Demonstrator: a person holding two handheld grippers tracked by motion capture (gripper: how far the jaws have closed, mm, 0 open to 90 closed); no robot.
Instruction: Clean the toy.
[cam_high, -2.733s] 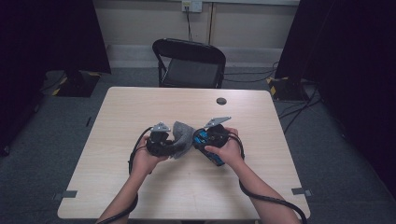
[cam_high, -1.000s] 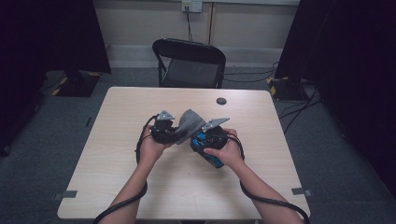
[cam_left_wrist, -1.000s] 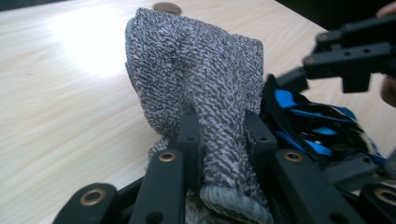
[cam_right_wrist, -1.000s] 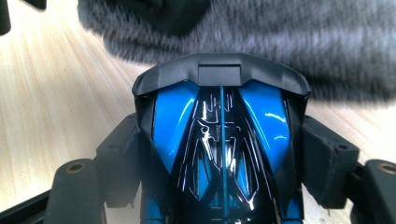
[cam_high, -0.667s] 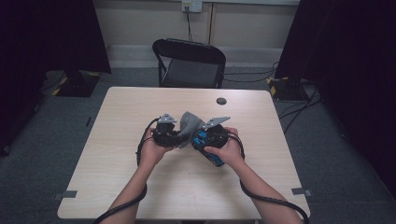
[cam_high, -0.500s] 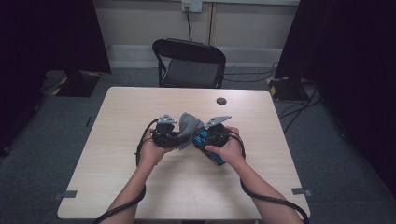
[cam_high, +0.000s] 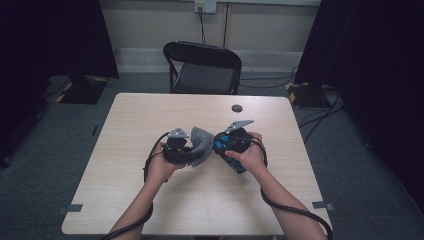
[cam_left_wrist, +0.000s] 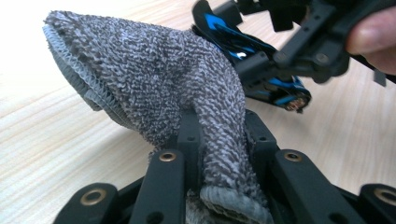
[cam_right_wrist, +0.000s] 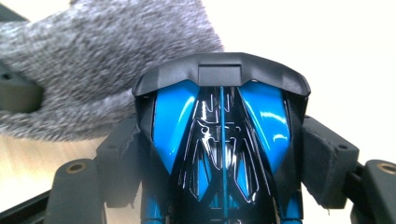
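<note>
Above the middle of the table (cam_high: 125, 190), the left gripper (cam_high: 192, 150) clamps a grey cloth (cam_left_wrist: 154, 79) between its jaws. The right gripper (cam_high: 222, 145) grips a blue-and-black toy car (cam_right_wrist: 222, 140), whose front touches the cloth.

In the left gripper view the grey cloth (cam_left_wrist: 154, 88) covers the tips of the left gripper (cam_left_wrist: 219, 140), and its lower end is cut off by the bottom edge. In the right gripper view the blue and black toy car (cam_right_wrist: 222, 140) runs off the bottom edge, and the cloth behind it is blurred. In the high view the small dark disc (cam_high: 237, 108) on the table (cam_high: 150, 110) is too small to identify.
</note>
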